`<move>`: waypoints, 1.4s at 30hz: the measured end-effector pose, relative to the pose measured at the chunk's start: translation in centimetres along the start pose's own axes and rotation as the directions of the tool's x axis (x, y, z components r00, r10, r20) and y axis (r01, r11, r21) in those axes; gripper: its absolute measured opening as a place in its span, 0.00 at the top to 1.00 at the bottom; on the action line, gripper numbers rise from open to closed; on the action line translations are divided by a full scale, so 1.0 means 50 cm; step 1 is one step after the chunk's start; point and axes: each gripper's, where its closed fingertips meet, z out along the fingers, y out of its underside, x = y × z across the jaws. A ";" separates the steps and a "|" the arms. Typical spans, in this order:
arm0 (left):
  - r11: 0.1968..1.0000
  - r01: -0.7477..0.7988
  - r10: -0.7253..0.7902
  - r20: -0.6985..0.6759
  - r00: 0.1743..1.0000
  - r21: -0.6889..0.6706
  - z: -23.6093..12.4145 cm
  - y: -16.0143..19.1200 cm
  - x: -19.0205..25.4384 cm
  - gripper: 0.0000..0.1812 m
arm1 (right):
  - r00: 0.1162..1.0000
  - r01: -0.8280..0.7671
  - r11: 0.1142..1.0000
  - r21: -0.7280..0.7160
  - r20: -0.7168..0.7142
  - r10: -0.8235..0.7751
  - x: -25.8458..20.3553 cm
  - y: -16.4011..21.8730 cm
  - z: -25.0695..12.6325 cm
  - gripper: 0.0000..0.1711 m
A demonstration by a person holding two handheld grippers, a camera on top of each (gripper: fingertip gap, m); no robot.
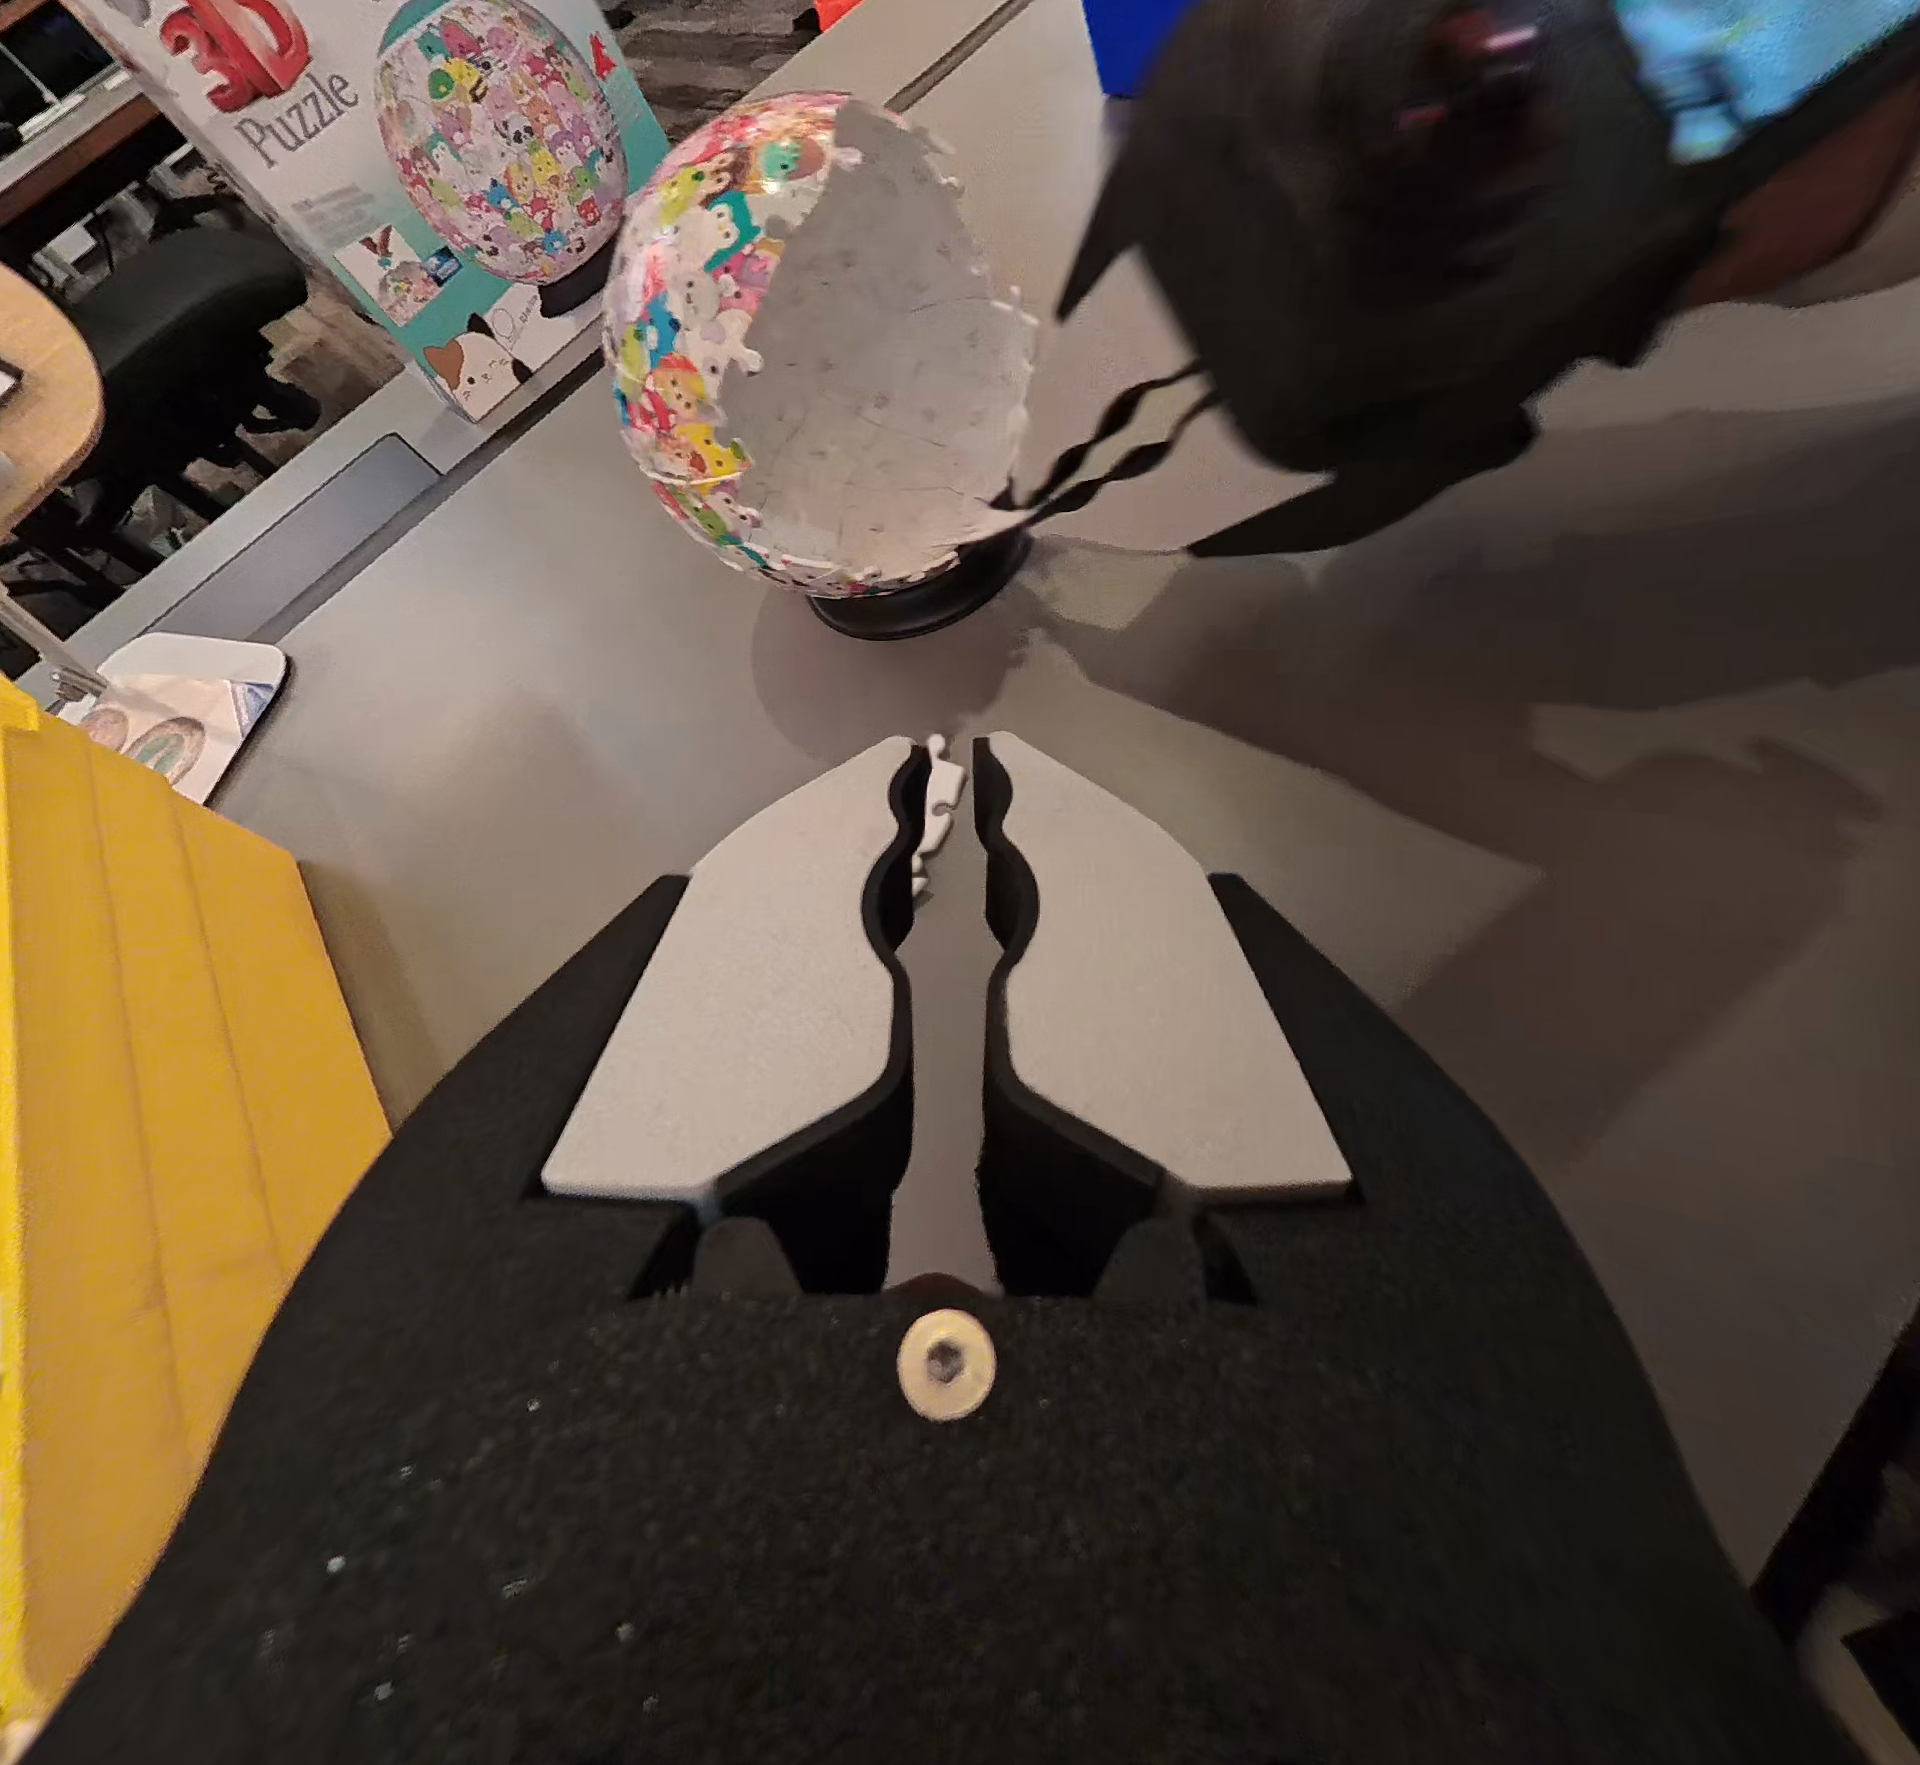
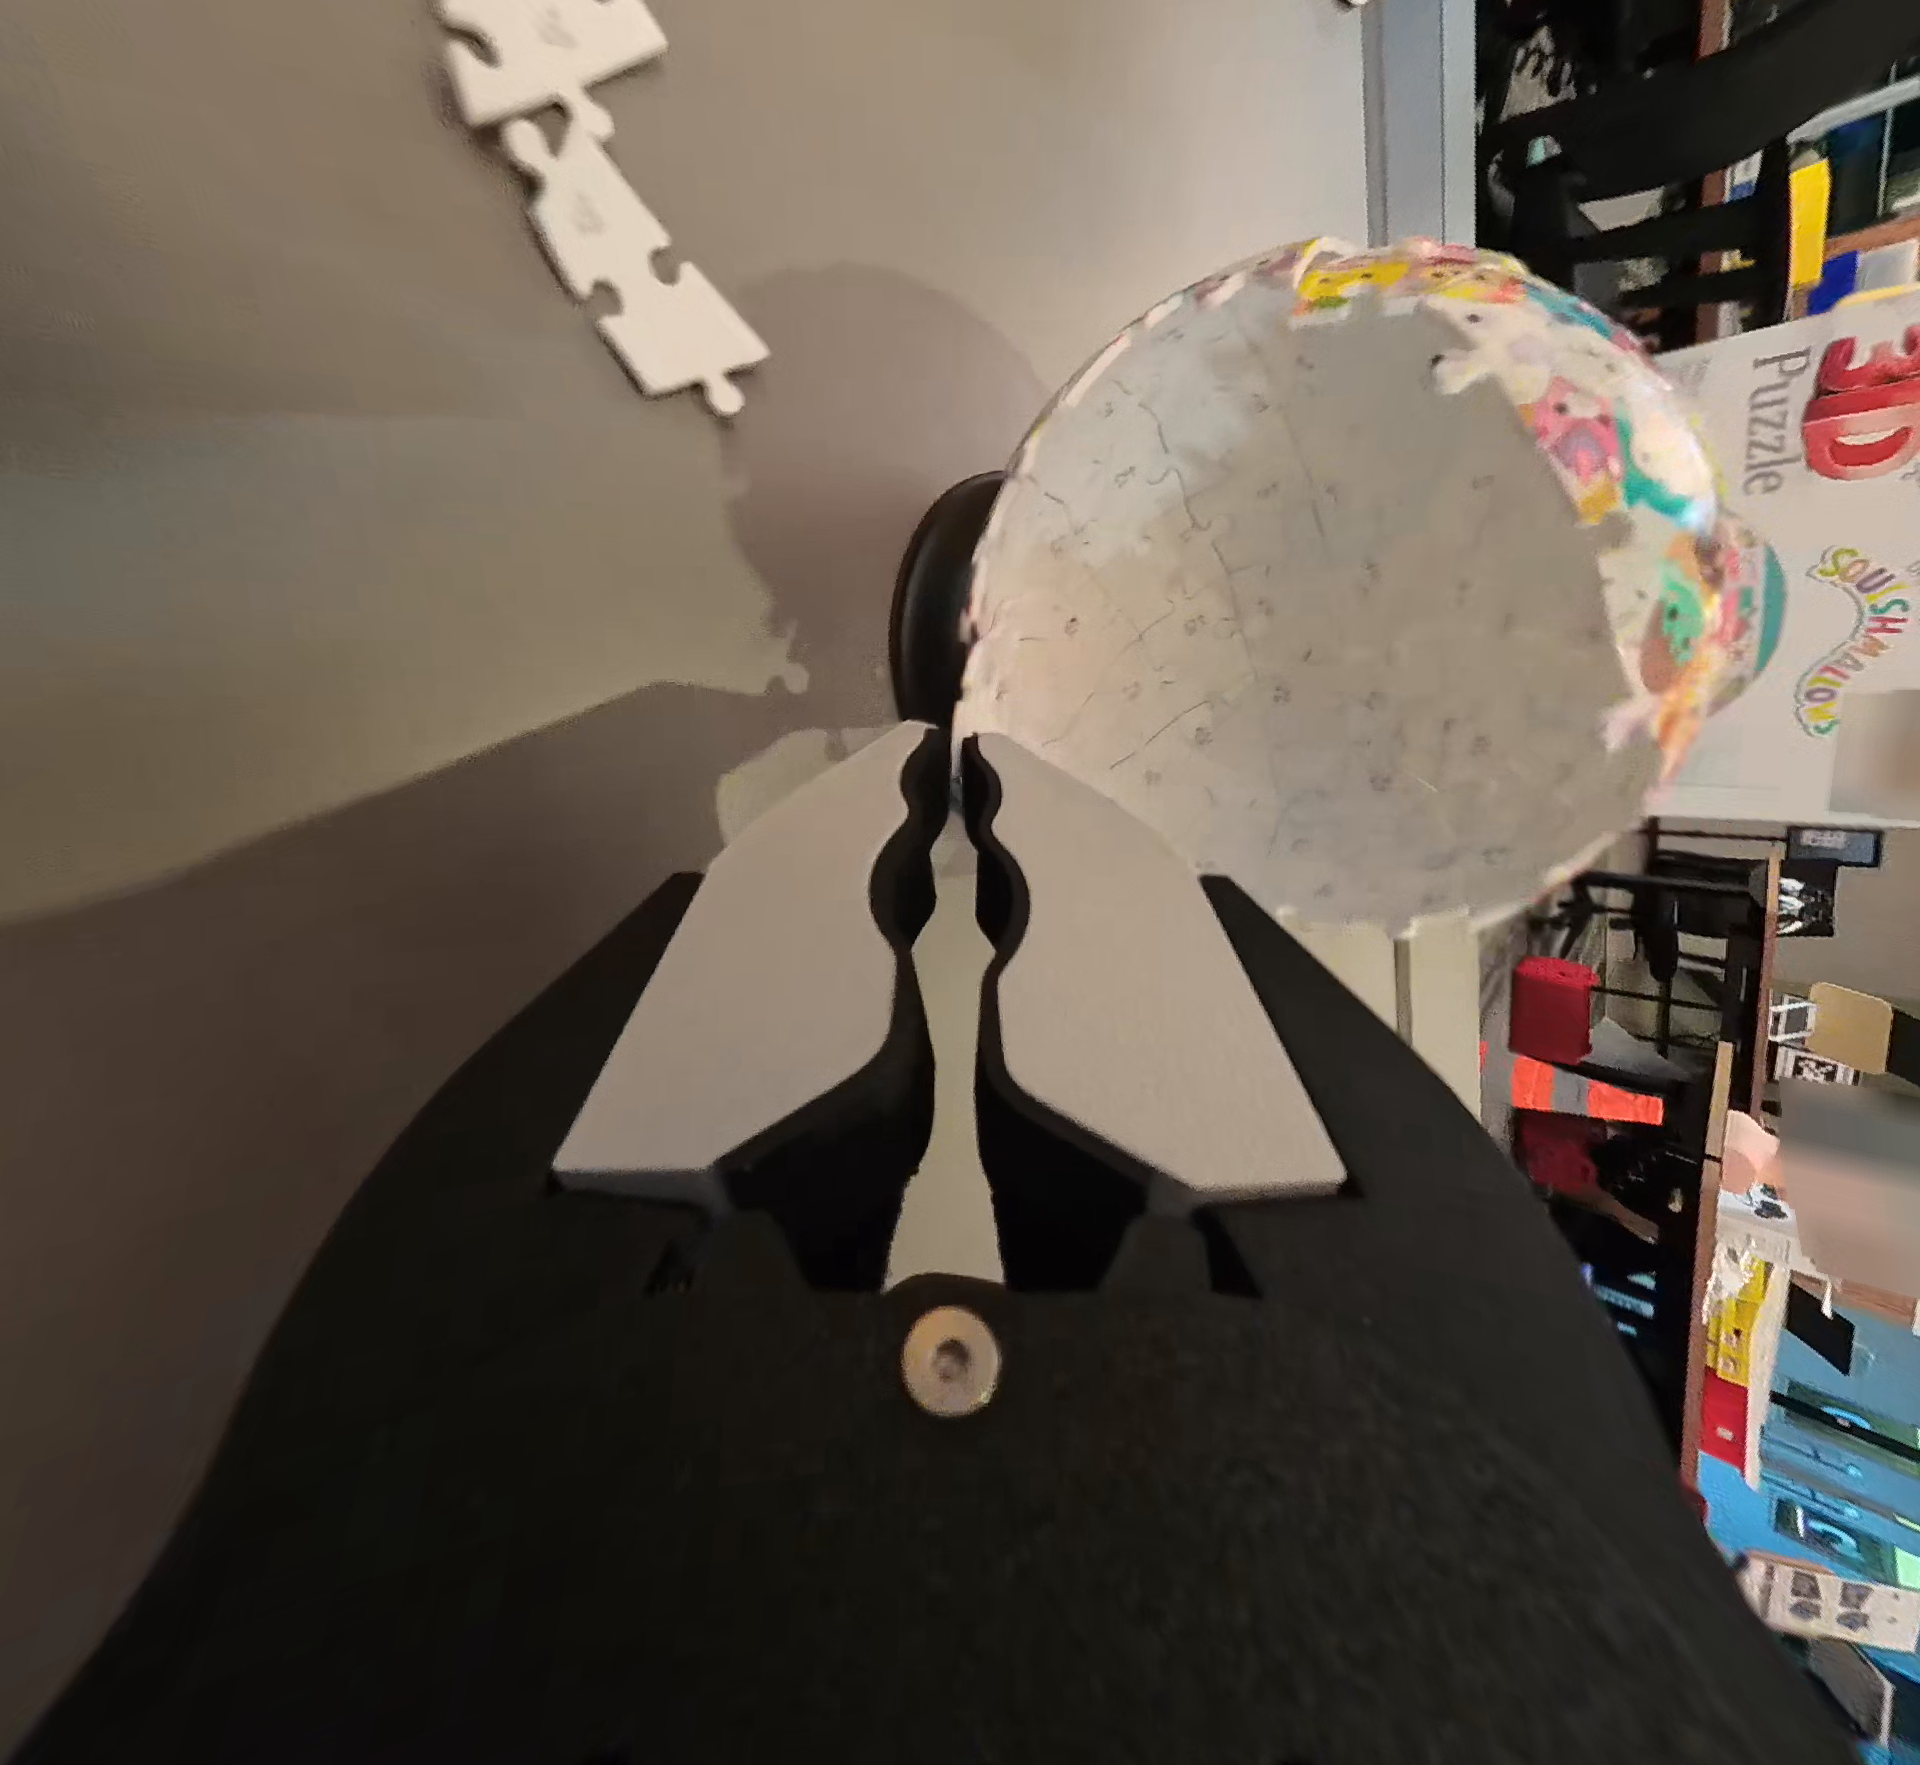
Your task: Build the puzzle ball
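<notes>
— What did your left gripper (image 1: 948,759) hold?

— Its grey fingers were pinched on a white puzzle piece (image 1: 940,806), matte and knobbed.

— And the right gripper (image 2: 948,747)?

— Nearly closed at the ball's ragged lower rim; whether it gripped anything, I couldn't tell.

— The puzzle ball (image 1: 821,344)?

— A glossy half shell, pale inside, on a black stand (image 1: 914,598) mid-table (image 1: 1351,780), with bare grey surface around. Joined white pieces (image 2: 592,146) lay flat nearby.

black textured tongs (image 1: 948,759), pale grey wavy-edged fingers (image 1: 769,977), silver hex screw (image 1: 945,1367) centred on body.
</notes>
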 end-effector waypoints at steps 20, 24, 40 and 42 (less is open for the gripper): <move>0.895 0.019 -0.205 -0.374 0.904 -0.446 0.106 0.028 -0.065 0.61 | 0.761 -0.528 0.809 0.259 0.567 0.316 0.088 0.064 -0.182 0.69; 0.906 0.100 -0.269 -0.375 0.887 -0.412 0.113 0.014 -0.017 0.64 | 0.663 -0.560 0.823 0.096 0.648 0.376 0.032 0.079 -0.147 0.74; 0.915 0.089 -0.213 -0.284 0.935 -0.393 0.229 0.046 0.113 0.95 | 0.740 -0.404 0.910 0.098 0.620 0.261 -0.069 0.082 -0.011 0.92; 0.917 0.089 -0.212 -0.289 0.934 -0.388 0.235 0.043 0.110 0.97 | 0.753 -0.395 0.908 0.137 0.615 0.235 -0.069 0.073 -0.010 0.93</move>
